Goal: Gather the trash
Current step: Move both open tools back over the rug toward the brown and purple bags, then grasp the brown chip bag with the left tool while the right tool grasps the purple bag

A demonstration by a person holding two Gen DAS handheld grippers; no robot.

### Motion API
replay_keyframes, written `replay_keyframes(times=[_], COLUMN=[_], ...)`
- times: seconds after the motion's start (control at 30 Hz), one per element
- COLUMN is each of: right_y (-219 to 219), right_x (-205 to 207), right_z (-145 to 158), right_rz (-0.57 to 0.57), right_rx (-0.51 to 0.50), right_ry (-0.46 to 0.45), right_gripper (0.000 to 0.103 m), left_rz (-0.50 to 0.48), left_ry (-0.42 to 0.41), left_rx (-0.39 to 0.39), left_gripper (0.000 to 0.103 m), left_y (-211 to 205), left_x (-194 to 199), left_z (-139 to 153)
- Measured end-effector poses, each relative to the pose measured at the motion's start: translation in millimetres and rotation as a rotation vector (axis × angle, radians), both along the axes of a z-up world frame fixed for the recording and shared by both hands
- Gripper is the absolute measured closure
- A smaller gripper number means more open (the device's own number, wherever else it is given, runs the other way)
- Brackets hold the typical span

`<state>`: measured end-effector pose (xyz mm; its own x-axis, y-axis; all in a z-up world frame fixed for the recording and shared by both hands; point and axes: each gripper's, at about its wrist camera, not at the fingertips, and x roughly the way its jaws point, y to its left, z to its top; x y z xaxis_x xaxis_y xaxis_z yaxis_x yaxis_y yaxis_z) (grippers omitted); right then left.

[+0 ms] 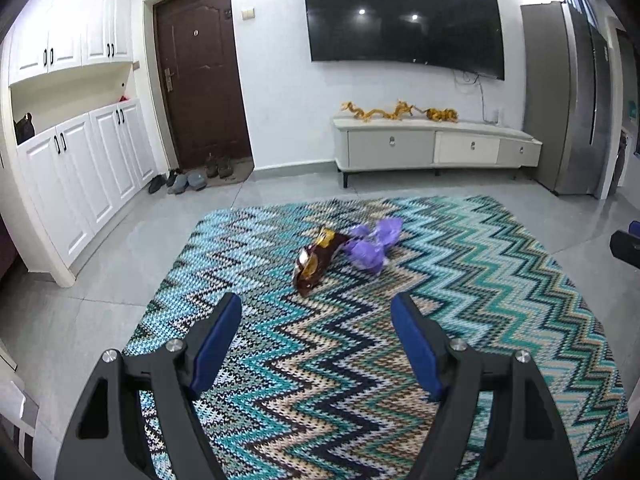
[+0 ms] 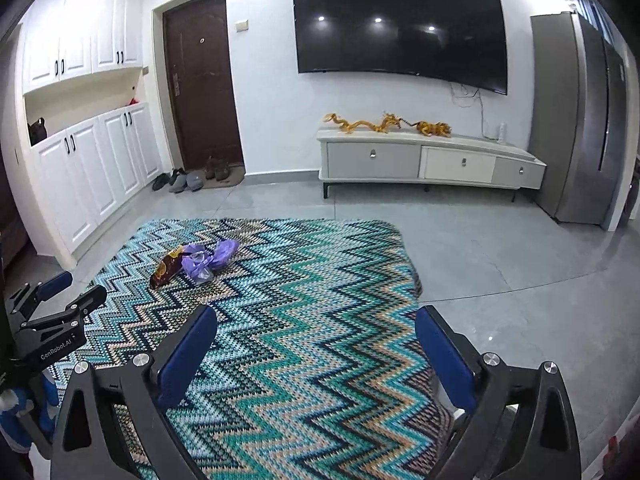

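A brown and gold snack wrapper (image 1: 316, 260) lies on the zigzag rug (image 1: 360, 360), touching a crumpled purple plastic bag (image 1: 374, 242) on its right. My left gripper (image 1: 316, 312) is open and empty, a short way in front of the wrapper and above the rug. In the right wrist view the wrapper (image 2: 166, 268) and purple bag (image 2: 208, 258) lie far left on the rug (image 2: 300, 340). My right gripper (image 2: 316, 324) is open and empty, over the rug's right part. The left gripper (image 2: 60, 296) shows at that view's left edge.
A white TV cabinet (image 1: 436, 148) with a gold dragon ornament (image 1: 400, 112) stands at the far wall under a large TV (image 1: 404, 20). Shoes (image 1: 188, 178) lie by the brown door (image 1: 200, 76). White cupboards (image 1: 80, 168) line the left; a grey fridge (image 1: 568, 100) stands right.
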<state>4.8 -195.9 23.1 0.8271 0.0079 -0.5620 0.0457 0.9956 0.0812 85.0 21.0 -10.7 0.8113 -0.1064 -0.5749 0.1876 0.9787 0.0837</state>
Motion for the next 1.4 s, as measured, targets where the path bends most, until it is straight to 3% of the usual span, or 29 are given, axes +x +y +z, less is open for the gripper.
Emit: replay_keyframes(times=[0.37,0.63,0.83,0.97,1.1,1.27,1.4], right_y=[20,26,30,44,64,87,100], right_x=[63,91,109,125,144,173,194], right_z=[-33,-57,-69,-71,-67,-67,-73], right_rz=[0.077,0.116,0.138,0.172,0.241,0.29,0.28], right_rx=[0.024,0.062,0.073,0.084,0.127,0.209,0.293], right_ry=[0.054,0.095,0.125,0.138,0.137,0.161,0.207], right_gripper=[0.003,0.003,0.003,0.004,0.011,0.027,0.037], left_rz=[0.042,0.019,-0.017,-0.054,-0.105,-0.16,-0.17], left_ry=[0.099,0.15,0.174,0.165,0.147,0.197,0.235], left_rx=[0.002,-0.059,-0.121,-0.105,-0.089,-0.076,-0.099], left_gripper=[0.027,0.027,0.027,0.028,0.029,0.041,0.056], left_y=[22,38,44,39,27,13,14], left_x=[50,69,79,97,122,157,173], left_z=[-42,-67,-69,-65,-59,-64,-73])
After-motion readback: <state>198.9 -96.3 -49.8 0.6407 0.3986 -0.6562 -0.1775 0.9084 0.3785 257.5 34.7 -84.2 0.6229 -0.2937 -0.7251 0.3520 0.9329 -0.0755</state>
